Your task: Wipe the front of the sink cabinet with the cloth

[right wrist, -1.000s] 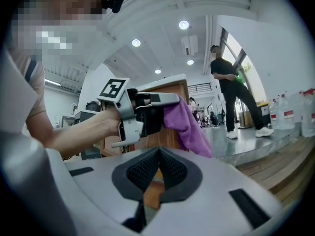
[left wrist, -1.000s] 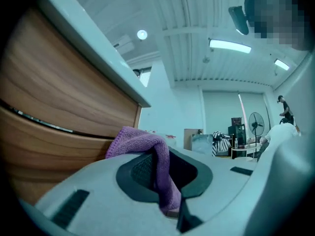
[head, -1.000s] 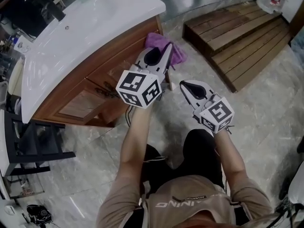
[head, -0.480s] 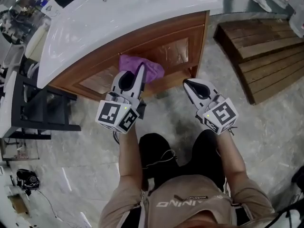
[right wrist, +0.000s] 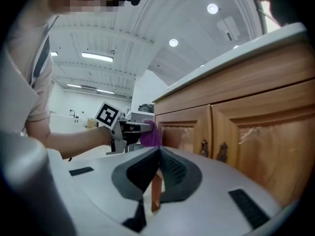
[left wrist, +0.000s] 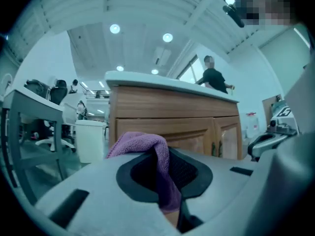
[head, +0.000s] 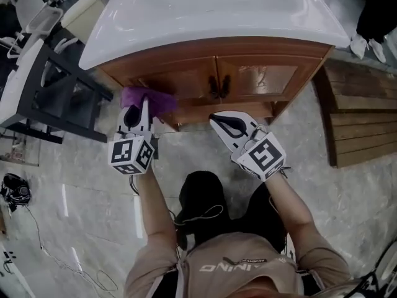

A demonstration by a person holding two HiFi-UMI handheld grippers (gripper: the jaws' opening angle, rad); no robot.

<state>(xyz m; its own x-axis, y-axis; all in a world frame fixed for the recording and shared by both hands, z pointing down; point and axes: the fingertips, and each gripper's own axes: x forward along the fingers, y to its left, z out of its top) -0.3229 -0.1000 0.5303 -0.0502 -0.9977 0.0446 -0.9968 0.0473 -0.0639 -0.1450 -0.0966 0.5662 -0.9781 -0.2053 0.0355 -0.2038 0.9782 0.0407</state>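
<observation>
The wooden sink cabinet (head: 186,79) stands under a white basin top (head: 211,11). Two doors with dark handles (head: 220,87) face me. My left gripper (head: 138,112) is shut on a purple cloth (head: 149,98), which is bunched against the left part of the cabinet front. In the left gripper view the cloth (left wrist: 155,159) hangs pinched between the jaws, with the cabinet (left wrist: 172,127) beyond. My right gripper (head: 224,123) hovers in front of the cabinet's middle, shut with nothing in it. The right gripper view shows the doors (right wrist: 236,132) and the left gripper (right wrist: 130,129) with the cloth (right wrist: 150,133).
A black-framed stand (head: 56,98) sits left of the cabinet. Wooden steps (head: 363,113) lie to the right. A person's shoes (head: 363,42) stand at the far right by the basin. My knees (head: 205,197) are close to the floor below the grippers.
The view has swung right to left along the cabinet. My left gripper has carried the cloth from the right-hand end of the front to its left part. The right gripper has followed alongside.
</observation>
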